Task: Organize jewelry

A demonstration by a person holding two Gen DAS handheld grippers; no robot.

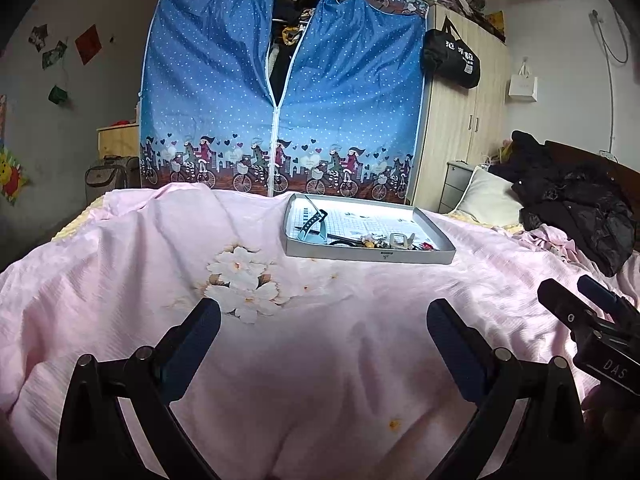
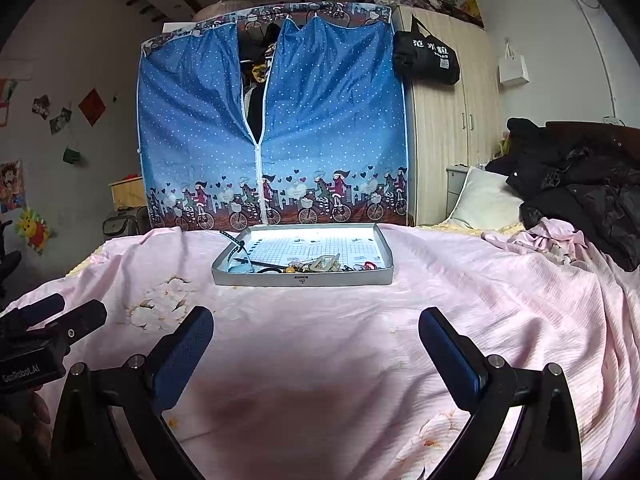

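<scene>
Left wrist view: both grippers hover over the pink bedspread (image 1: 120, 248), jaws spread wide and empty.

The grey tray (image 1: 372, 255) lies ahead of the left gripper (image 1: 324, 322), beyond its jaws and off toward the right one, well apart. In the right wrist view the tray (image 2: 256, 278) sits straight ahead of the right gripper (image 2: 316, 330), between its jaws' lines. The jewelry (image 2: 320, 265) is heaped along the tray's near wall, a teal strap (image 2: 239, 246) at its left.
</scene>
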